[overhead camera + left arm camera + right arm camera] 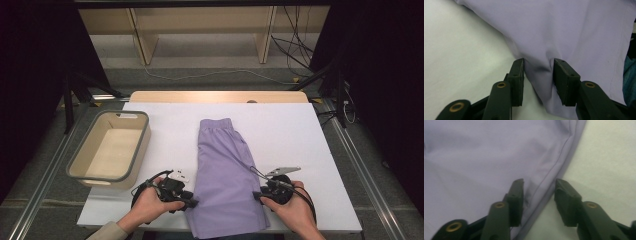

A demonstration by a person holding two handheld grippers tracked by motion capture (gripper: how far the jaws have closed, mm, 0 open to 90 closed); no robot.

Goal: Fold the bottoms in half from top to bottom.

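Purple shorts (223, 175) flat mid-table, near hem at the near edge. Left gripper (189, 202) and right gripper (259, 196) straddle their side edges, jaws part open, cloth between, not pinched.

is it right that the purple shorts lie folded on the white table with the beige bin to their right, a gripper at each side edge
Not quite: the high view shows the beige bin to the left of the purple shorts. The shorts do lie folded on the white table, left gripper and right gripper at their edges.
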